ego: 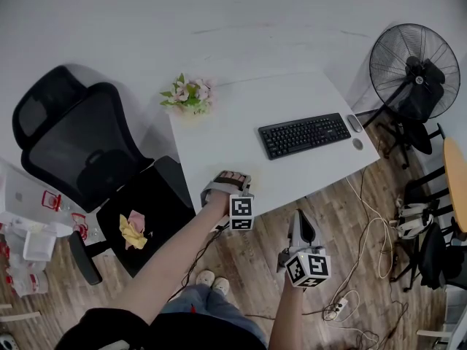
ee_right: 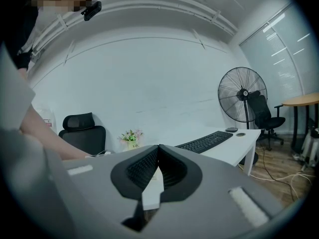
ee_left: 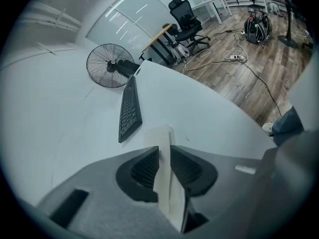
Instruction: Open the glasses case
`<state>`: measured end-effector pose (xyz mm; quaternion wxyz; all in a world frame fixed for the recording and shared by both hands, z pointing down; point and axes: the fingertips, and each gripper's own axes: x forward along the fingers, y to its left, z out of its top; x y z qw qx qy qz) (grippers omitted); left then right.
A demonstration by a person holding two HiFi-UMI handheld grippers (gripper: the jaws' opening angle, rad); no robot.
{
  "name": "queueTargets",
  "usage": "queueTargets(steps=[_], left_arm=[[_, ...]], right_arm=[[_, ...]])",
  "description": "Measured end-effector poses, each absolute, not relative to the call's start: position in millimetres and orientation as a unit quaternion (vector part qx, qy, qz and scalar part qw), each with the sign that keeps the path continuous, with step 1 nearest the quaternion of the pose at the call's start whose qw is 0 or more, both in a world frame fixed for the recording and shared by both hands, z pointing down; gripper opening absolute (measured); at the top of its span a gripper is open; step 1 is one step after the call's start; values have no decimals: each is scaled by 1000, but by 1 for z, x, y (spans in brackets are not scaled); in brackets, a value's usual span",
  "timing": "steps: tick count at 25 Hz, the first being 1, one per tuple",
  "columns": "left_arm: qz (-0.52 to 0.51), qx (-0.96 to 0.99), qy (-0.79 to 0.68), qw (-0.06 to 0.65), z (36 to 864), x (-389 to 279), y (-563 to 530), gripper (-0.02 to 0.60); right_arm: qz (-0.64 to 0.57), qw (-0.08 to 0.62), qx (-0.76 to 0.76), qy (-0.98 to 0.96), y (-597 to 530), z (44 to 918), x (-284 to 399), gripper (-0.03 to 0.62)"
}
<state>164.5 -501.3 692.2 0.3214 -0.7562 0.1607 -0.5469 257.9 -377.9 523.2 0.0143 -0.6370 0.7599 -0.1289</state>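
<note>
Left gripper view: left tool [ee_left: 165,151] pinches a pale flap [ee_left: 160,134], rest hidden.

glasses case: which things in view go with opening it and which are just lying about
For the job:
cream flat case, likely the glasses case, clamped in the left gripper; right gripper, shut and empty.

Lying about:
black keyboard; pink flowers in a pot; black standing fan; black mesh office chair; yellow crumpled cloth on its seat.

Soft, even light; fisheye edges vignetted (both gripper views).
</note>
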Motion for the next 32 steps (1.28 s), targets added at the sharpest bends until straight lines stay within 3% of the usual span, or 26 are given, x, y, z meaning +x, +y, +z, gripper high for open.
queueTargets(steps=[16,32], left_arm=[[-526,-751,200,347,652,163,-533,17],[-538,-747,200,337,653,168,-581,28]], right_arm=[[-131,17,-632,763,-388,524,254,11],[-136,-1,-645,752,-375,530,258,11]])
